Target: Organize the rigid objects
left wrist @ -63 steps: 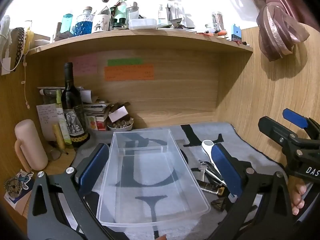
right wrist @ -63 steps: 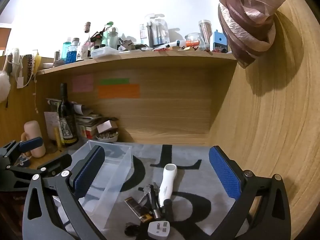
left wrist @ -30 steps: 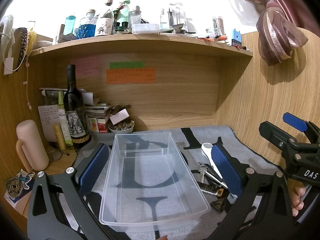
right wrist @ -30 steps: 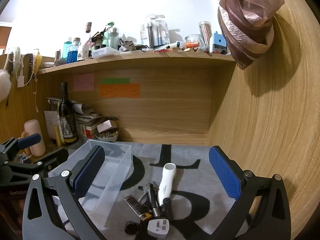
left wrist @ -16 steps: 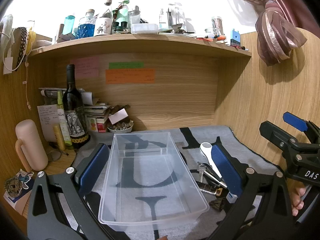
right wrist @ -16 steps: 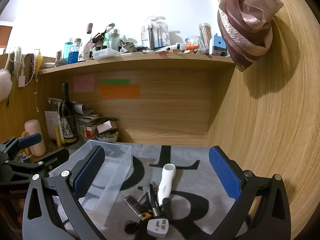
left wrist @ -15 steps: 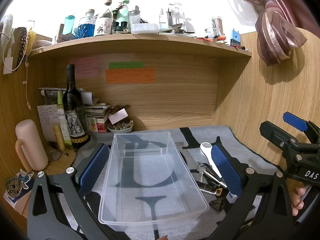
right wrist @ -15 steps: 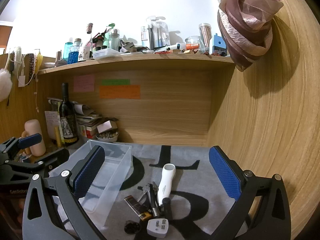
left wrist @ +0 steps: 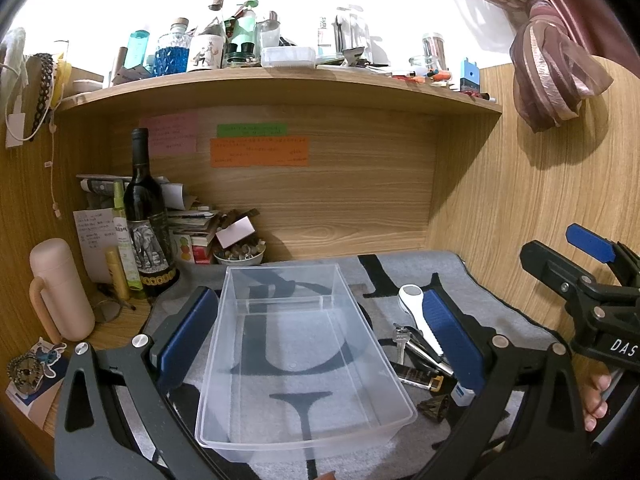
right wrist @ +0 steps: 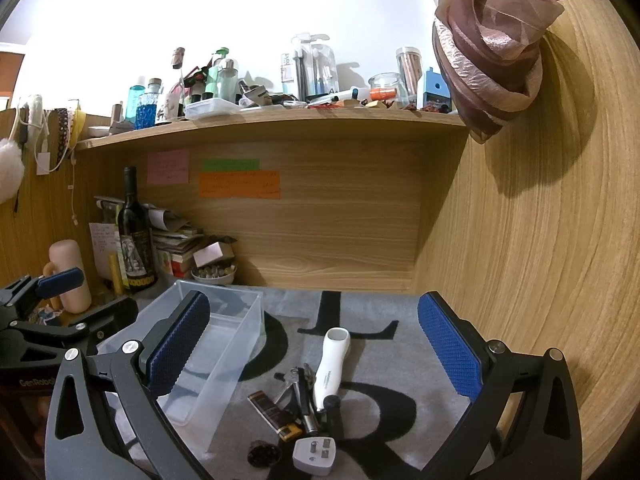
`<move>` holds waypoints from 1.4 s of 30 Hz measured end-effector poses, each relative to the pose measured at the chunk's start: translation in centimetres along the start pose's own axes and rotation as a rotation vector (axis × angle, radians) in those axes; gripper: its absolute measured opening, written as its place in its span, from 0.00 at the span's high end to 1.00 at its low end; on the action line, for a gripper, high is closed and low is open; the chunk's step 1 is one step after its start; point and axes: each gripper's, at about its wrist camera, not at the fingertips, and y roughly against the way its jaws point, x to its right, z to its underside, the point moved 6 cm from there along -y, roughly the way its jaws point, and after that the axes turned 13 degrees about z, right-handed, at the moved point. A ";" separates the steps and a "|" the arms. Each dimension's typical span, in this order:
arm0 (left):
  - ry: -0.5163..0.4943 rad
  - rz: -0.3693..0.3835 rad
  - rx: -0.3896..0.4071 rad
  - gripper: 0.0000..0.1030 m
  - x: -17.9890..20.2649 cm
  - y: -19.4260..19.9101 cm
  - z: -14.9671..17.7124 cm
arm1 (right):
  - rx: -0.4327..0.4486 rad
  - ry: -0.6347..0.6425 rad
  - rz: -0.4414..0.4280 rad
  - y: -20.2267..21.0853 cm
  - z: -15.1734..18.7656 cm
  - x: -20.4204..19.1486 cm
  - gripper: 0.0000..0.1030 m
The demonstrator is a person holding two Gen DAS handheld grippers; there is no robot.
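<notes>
A clear plastic bin stands empty on the grey mat; it also shows in the right wrist view. My left gripper is open, its jaws to either side of the bin. A small pile lies to the right of the bin: a white handheld device, keys, a dark lighter, a white plug and a dark round piece. My right gripper is open and empty above the pile. The device and keys show beside my left gripper's right finger.
A wine bottle, a beige flask, stacked papers and a small bowl crowd the back left. A cluttered shelf hangs overhead. A wooden wall closes the right side. A curtain knot hangs at the upper right.
Both grippers have stayed nearly still, with only slight camera drift. Nothing on the mat has moved.
</notes>
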 end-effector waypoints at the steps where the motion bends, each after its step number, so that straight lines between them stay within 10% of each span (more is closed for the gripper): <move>1: 0.000 0.000 0.000 0.00 0.0 0.0 0.0 | 0.000 0.001 0.000 0.0 0.0 0.0 0.00; 29: 0.027 0.074 -0.023 0.00 -0.4 -0.5 0.5 | -0.011 -0.016 -0.023 -0.2 0.5 -0.1 0.00; 42: 0.041 0.072 -0.145 0.28 -2.7 -2.2 1.2 | -0.184 -0.037 -0.050 -4.5 2.7 1.0 0.36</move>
